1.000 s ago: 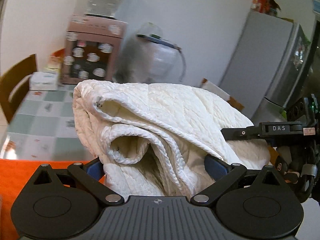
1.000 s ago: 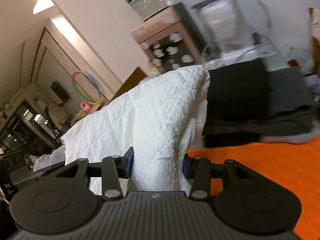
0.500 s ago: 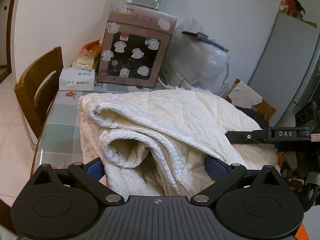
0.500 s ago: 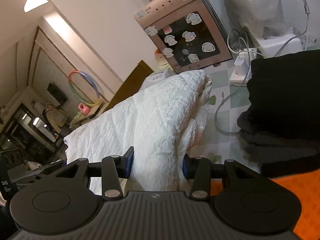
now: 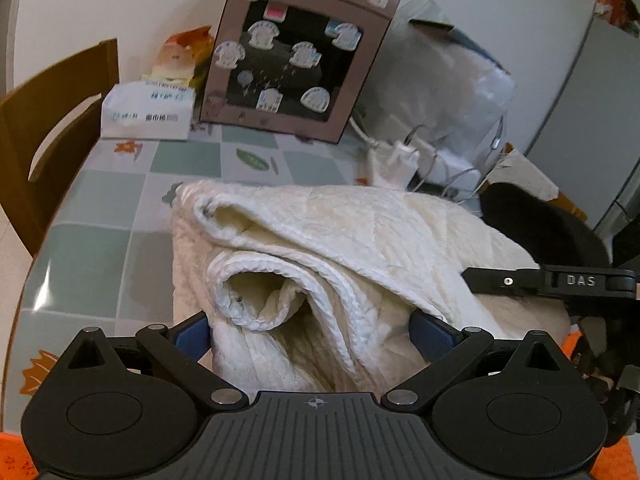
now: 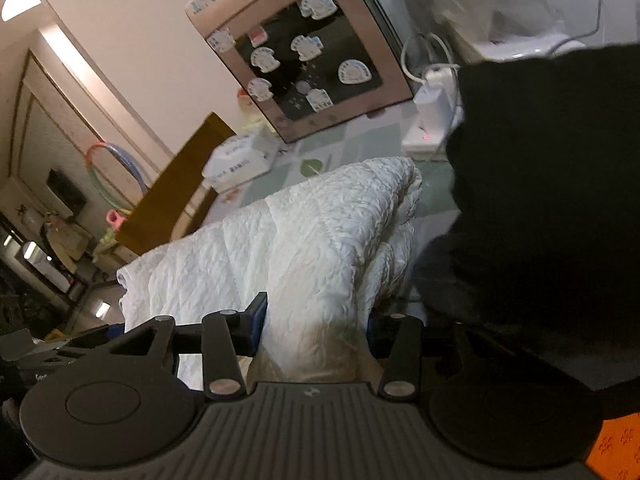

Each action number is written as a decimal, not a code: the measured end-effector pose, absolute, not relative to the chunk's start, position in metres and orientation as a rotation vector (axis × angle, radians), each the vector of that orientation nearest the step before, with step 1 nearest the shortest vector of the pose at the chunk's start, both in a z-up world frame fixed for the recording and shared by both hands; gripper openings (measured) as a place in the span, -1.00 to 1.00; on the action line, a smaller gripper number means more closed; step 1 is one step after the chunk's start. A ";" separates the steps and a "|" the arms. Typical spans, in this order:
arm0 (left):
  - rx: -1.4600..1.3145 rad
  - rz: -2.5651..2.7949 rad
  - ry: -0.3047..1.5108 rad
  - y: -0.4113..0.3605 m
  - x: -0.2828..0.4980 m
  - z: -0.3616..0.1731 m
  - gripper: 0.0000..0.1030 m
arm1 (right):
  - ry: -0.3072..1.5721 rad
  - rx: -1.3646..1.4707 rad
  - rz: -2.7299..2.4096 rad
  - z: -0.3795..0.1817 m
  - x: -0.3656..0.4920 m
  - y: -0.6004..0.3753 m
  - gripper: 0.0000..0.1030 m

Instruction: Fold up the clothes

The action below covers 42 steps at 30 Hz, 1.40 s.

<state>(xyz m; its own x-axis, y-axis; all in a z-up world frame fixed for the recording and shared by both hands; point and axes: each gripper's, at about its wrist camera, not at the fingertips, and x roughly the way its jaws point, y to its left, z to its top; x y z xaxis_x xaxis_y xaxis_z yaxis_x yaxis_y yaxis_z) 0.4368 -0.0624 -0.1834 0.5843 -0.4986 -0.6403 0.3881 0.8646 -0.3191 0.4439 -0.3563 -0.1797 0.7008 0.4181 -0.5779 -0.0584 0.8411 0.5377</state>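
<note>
Both grippers, left [image 5: 310, 330] and right [image 6: 316, 330], jaws clamped on folded white garment [image 5: 360, 248]. Your risk: thick layers slipping, fold unrolling; dark pile [image 6: 540, 200] close, could snag.

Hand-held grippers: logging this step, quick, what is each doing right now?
Left hand-held gripper: shut on white quilted garment.
Right hand-held gripper: shut on the same garment.

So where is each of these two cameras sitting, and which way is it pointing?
Left wrist: rides on the left tongs, looking forward over the white quilted folded garment clamped between them; the right tongs' black arm shows at right.
Right wrist: rides on the right tongs, gripping the same garment beside a black folded clothes pile.
Shared: the garment and the pink sticker-covered box.
</note>
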 end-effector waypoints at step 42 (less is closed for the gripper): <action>-0.057 -0.107 0.728 -0.125 0.076 -0.025 0.98 | 0.654 0.147 0.165 0.000 0.084 -0.388 0.70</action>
